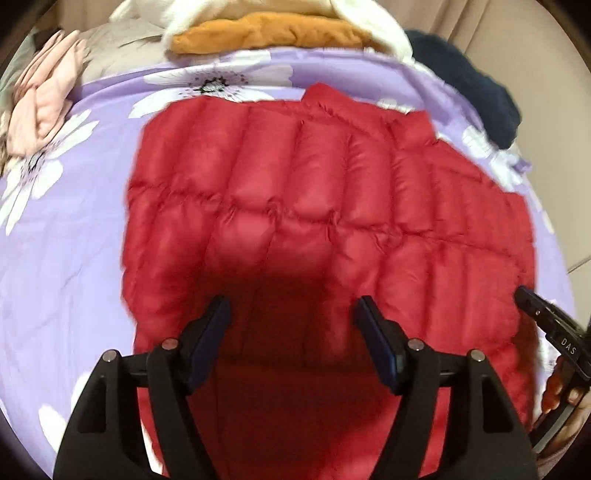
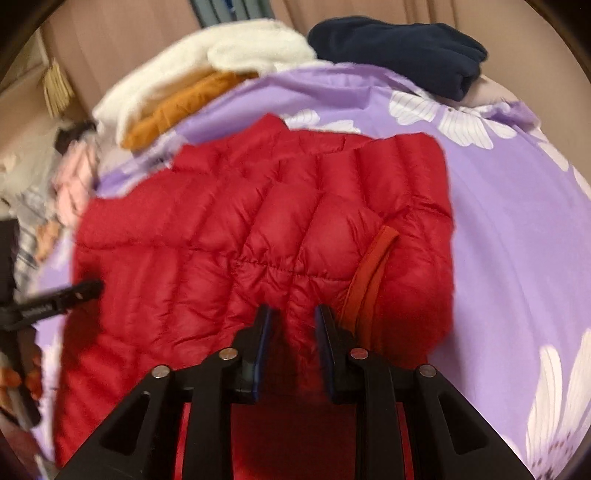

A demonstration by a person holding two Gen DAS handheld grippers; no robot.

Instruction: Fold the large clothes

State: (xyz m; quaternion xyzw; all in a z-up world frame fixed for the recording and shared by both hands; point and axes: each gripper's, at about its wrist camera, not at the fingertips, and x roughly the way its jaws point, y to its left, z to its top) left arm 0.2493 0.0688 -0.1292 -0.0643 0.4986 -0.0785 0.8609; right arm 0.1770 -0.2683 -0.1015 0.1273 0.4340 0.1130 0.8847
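From the left wrist, the red puffer jacket (image 1: 325, 206) lies flat on the purple floral sheet (image 1: 74, 240), collar away, beneath the wide, empty left hand-held gripper (image 1: 291, 314); from the right wrist, the narrowed right hand-held gripper (image 2: 291, 317) pinches its near edge.

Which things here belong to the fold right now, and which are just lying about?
In the job: red puffer jacket, left gripper, right gripper.

Lying about: orange garment, white fleece, navy garment, pink garment, floral sheet.
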